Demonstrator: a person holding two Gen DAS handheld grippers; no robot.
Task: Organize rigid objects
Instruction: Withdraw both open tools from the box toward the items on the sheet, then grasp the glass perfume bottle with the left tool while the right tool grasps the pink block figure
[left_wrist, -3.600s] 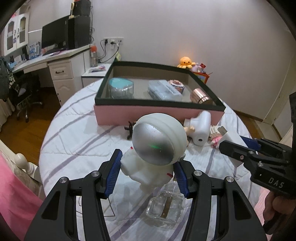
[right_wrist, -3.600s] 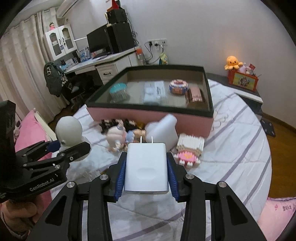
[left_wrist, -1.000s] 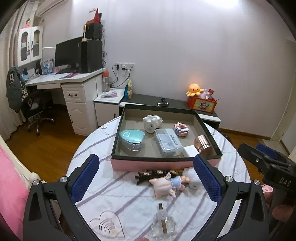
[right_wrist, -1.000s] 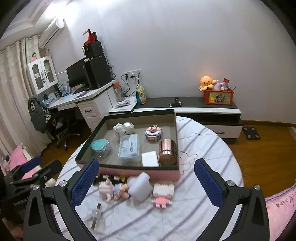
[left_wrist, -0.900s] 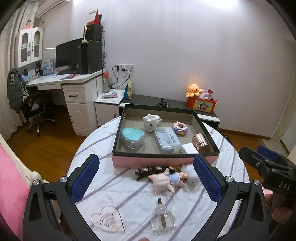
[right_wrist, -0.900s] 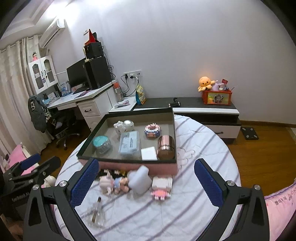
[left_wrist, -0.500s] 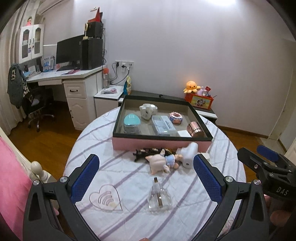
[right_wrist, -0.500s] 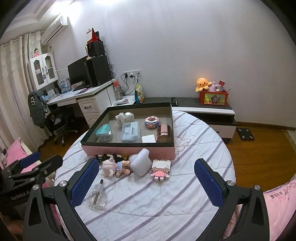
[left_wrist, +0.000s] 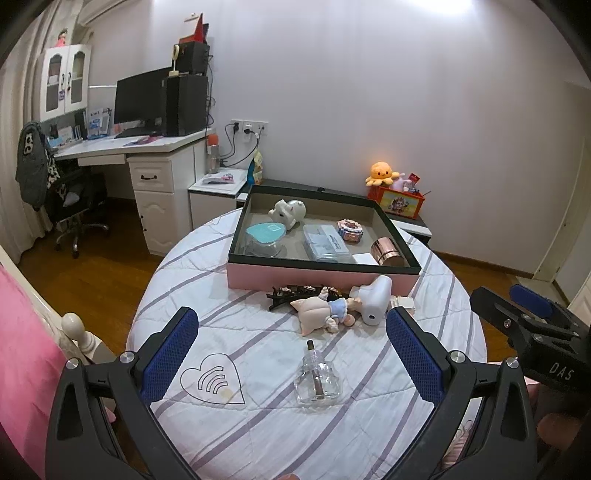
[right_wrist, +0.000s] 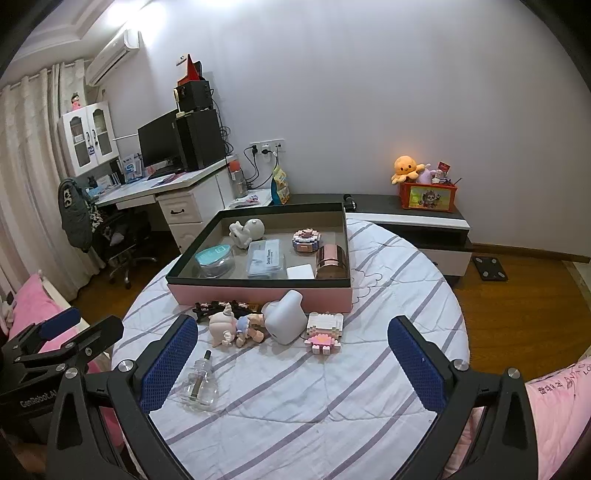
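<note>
Tray (right_wrist: 258, 291) at table (right_wrist: 332, 406) rear, doll (right_wrist: 236, 326) before it, bottle (right_wrist: 199, 386) nearer still

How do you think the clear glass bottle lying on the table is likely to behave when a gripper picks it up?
The glass bottle looks smooth and hard, so it may slip between the pads and probably needs a centred grip across its wide body. It lies on its side on the quilted cover, so a nudge might roll or pivot it. Being glass, it could crack if dropped.

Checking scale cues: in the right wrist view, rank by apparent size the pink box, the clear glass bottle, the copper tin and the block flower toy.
1. pink box
2. clear glass bottle, though it lies nearest the camera
3. block flower toy and copper tin look alike; unranked
</note>
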